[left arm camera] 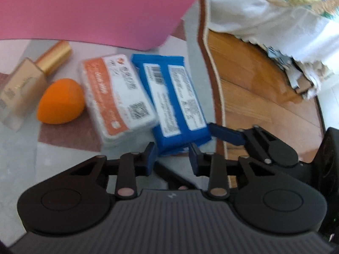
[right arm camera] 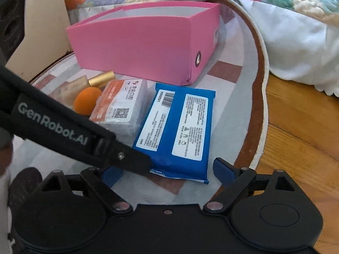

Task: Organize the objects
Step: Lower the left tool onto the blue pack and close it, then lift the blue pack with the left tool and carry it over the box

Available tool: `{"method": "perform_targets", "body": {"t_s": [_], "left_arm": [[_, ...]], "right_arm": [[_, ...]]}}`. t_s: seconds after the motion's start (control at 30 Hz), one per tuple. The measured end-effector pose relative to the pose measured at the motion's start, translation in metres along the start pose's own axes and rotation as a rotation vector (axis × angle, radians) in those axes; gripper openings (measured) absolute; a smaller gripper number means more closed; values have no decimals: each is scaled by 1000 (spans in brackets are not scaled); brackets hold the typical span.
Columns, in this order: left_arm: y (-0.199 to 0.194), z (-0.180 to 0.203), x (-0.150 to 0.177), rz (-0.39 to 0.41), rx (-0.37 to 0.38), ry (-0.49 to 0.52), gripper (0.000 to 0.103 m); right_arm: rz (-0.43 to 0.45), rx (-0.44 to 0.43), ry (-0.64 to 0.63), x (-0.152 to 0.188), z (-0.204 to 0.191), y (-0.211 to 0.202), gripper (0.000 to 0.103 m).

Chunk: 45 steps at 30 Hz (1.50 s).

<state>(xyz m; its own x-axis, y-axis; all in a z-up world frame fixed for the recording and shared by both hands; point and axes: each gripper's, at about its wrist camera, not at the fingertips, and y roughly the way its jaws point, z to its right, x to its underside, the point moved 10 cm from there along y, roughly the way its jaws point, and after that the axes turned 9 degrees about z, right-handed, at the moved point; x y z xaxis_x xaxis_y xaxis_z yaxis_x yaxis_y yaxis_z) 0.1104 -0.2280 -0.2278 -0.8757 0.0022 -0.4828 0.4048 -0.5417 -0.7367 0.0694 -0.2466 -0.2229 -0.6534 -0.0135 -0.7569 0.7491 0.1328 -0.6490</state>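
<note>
A blue wipes pack [left arm camera: 173, 97] [right arm camera: 180, 127] lies label-up on the round table, near its right rim. My left gripper [left arm camera: 172, 156] has its blue pads pressed on the pack's near corner; in the right wrist view its black finger [right arm camera: 135, 163] lies over that corner. My right gripper [right arm camera: 167, 169] stands open, its fingers wide on either side of the pack's near end without touching it. Left of the pack sit a clear box with an orange label [left arm camera: 118, 97] [right arm camera: 120, 108], an orange makeup sponge [left arm camera: 61, 103] [right arm camera: 88, 100] and a gold-capped foundation bottle [left arm camera: 25, 84] [right arm camera: 101, 79].
An open pink box [right arm camera: 137, 46] [left arm camera: 84, 10] stands behind the items. The table's brown rim [right arm camera: 260, 97] curves close on the right, with wooden floor [left arm camera: 264, 97] beyond. White and floral bedding [right arm camera: 296, 42] hangs near the far right.
</note>
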Motion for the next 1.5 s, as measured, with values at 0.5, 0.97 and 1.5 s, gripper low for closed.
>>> {"method": "perform_targets", "body": {"t_s": [0.5, 0.97, 1.5], "left_arm": [[-16, 8, 26, -95, 13, 62, 32], [0, 0, 15, -44, 52, -15, 18], [-34, 16, 21, -26, 84, 41, 19]], "right_arm": [[-59, -40, 150, 37, -7, -52, 86], [-46, 183, 162, 26, -11, -29, 86], [-98, 179, 399, 19, -2, -48, 73]]}}
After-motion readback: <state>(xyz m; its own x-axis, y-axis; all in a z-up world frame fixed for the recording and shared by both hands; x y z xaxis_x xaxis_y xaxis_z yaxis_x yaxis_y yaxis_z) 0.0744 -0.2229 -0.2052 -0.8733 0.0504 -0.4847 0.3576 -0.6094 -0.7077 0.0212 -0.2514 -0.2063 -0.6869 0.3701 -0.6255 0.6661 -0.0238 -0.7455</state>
